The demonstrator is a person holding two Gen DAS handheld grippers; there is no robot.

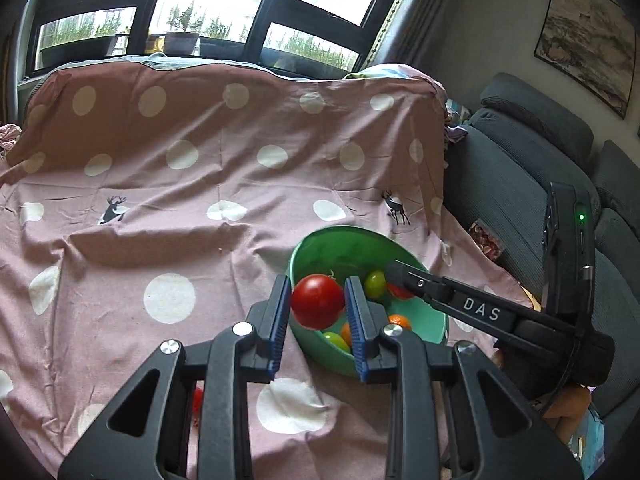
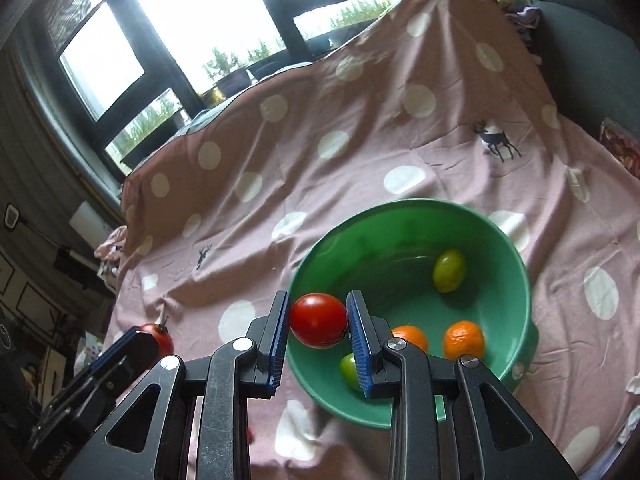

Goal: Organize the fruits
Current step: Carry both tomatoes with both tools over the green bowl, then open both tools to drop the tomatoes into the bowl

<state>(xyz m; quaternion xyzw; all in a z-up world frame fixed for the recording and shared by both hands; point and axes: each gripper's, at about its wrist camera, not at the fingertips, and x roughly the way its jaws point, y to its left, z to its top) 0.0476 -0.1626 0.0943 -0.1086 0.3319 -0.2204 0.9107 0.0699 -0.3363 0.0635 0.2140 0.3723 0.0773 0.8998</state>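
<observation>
Both the left tongs (image 1: 318, 302) and right tongs (image 2: 318, 320) pinch a red tomato each over the green bowl (image 2: 516, 264), so letting go this high could bruise them or bounce one out.

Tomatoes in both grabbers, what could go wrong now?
1. Both grippers, left and right, crowd the same bowl side and may bump.
2. Each tomato is pinched tight and might bruise.
3. A tomato dropped in could knock the oranges or green fruit.
</observation>
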